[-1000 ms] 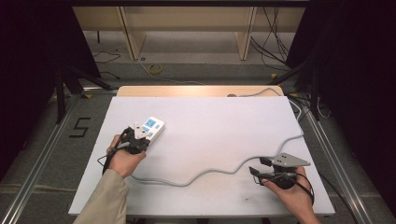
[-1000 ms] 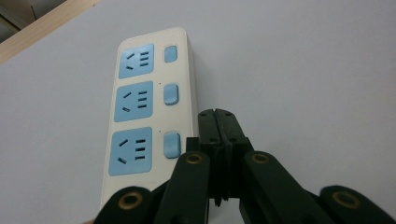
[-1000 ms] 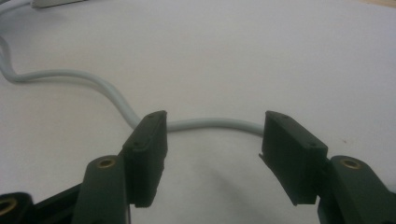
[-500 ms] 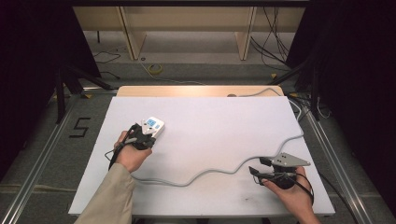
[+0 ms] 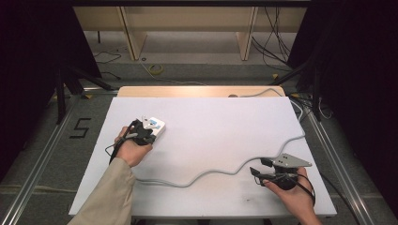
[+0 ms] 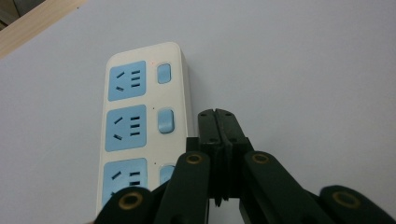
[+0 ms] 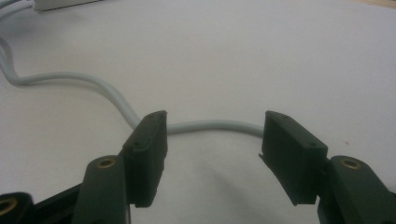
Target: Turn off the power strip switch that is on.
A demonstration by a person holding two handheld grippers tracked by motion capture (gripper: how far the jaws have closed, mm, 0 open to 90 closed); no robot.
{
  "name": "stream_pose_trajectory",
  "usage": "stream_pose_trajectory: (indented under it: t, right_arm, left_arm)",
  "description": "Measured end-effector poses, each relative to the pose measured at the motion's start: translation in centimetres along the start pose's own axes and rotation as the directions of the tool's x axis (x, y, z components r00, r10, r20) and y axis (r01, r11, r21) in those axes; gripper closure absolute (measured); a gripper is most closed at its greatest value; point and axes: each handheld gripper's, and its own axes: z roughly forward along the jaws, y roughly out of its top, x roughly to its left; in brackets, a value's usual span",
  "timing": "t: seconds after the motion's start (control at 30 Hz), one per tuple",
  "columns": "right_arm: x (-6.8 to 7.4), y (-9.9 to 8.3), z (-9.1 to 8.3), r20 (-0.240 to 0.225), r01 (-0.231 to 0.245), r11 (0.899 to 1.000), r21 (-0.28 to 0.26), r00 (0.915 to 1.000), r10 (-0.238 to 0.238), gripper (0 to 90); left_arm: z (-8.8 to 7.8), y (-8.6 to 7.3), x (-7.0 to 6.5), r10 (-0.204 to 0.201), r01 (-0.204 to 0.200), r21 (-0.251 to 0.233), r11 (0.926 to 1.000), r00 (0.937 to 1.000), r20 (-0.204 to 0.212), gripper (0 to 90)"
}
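Left gripper [image 6: 215, 116]: jaws pressed together, empty, tips beside the power strip [image 6: 140, 116] near the table's [image 5: 225, 117] left edge. Right gripper [image 7: 212, 158]: jaws spread astride the grey cord [image 7: 215, 125] near the front right corner. Risk: closed tips could nudge the strip sideways. Since a second ago, strip and left hand sit slightly farther in from the left edge.

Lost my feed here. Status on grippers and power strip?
Left gripper shut, empty, beside power strip. Right gripper open over grey cable. Nothing in the way.
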Motion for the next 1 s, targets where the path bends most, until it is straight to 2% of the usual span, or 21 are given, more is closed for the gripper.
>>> stream_pose_trajectory:
  t: [0.2, 1.0]
  right_arm:
    - [0.0, 0.0, 0.0, 0.001, -0.001, 1.000, -0.002, 1.0000, 0.001, 41.6]
    - [0.1, 0.0, -0.1, 0.003, 0.004, 1.000, -0.005, 1.0000, -0.004, 41.6]
  left_arm:
    - [0.3, 0.5, 0.5, -0.019, 0.019, 0.014, 0.9997, 0.9998, 0.009, 89.9]
    - [1.5, 1.5, 1.8, -0.013, 0.013, 0.057, 0.9983, 0.9999, 0.000, 89.9]
